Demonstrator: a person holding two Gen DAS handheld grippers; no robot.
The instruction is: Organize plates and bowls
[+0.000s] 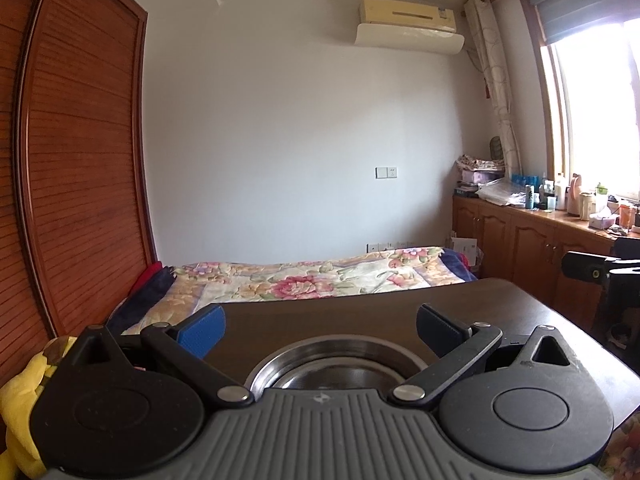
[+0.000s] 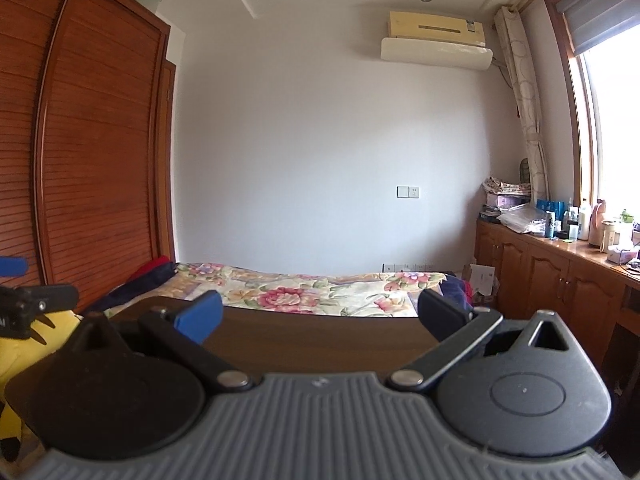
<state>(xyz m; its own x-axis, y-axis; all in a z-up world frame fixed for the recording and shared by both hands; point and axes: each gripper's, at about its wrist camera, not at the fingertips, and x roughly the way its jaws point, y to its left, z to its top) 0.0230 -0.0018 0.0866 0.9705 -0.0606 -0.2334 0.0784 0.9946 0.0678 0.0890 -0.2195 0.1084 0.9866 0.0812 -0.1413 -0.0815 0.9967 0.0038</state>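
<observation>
A shiny steel bowl [image 1: 332,368] sits on the dark wooden table [image 1: 360,312], just under and in front of my left gripper [image 1: 320,326]. The left gripper is open and empty, its fingers spread wide above the bowl's far rim. The bowl's near part is hidden by the gripper body. My right gripper [image 2: 318,314] is open and empty above the same table [image 2: 320,340]; no plate or bowl shows in its view. Part of the right gripper [image 1: 592,272] shows at the right edge of the left wrist view.
A bed with a floral quilt [image 1: 320,276] lies beyond the table's far edge. A tall wooden wardrobe [image 1: 80,160] stands at the left. Low cabinets [image 1: 520,236] with bottles run under the window on the right. A yellow soft toy [image 1: 20,408] lies at the left.
</observation>
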